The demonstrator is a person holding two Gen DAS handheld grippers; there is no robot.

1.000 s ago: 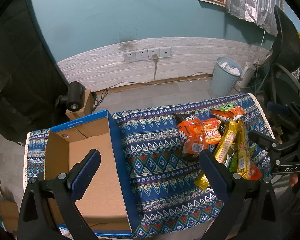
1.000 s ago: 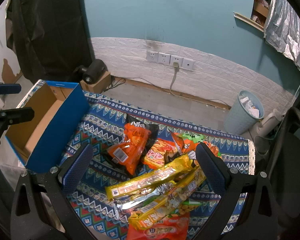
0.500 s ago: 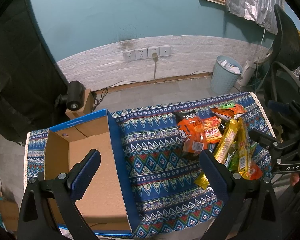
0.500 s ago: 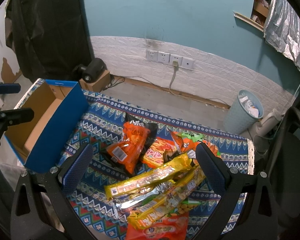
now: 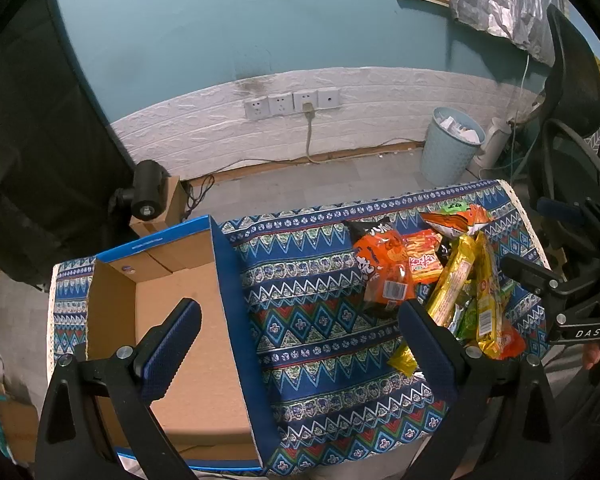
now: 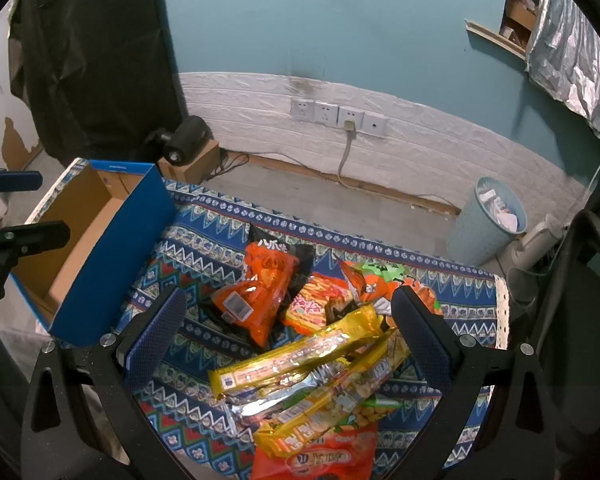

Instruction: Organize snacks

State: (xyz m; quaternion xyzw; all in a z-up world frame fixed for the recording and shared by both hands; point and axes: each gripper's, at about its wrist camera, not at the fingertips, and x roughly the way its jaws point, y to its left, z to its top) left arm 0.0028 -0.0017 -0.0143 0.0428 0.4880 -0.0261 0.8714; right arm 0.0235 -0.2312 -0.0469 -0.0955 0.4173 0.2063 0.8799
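A heap of snack packets lies on the patterned cloth [image 5: 312,320] at the table's right side: an orange chip bag [image 6: 260,292] [image 5: 384,268], a red-orange packet [image 6: 312,300], long yellow wrappers [image 6: 296,360] [image 5: 452,288] and a red bag [image 6: 320,456] at the near edge. An empty cardboard box with blue sides [image 5: 180,320] [image 6: 88,248] stands at the left. My left gripper [image 5: 296,348] hangs open above the box's right wall. Over the heap, my right gripper [image 6: 288,332] is open and holds nothing.
Beyond the table are a bare floor, a white brick wall base with sockets [image 5: 292,102] and a light blue waste bin [image 5: 452,144] [image 6: 488,220]. A black camera [image 5: 146,190] sits on a small box behind the table. An office chair [image 5: 572,92] stands at the right.
Both grippers have drifted only slightly; the scene in each view has shifted a little. No snack has moved and both grippers stay open.
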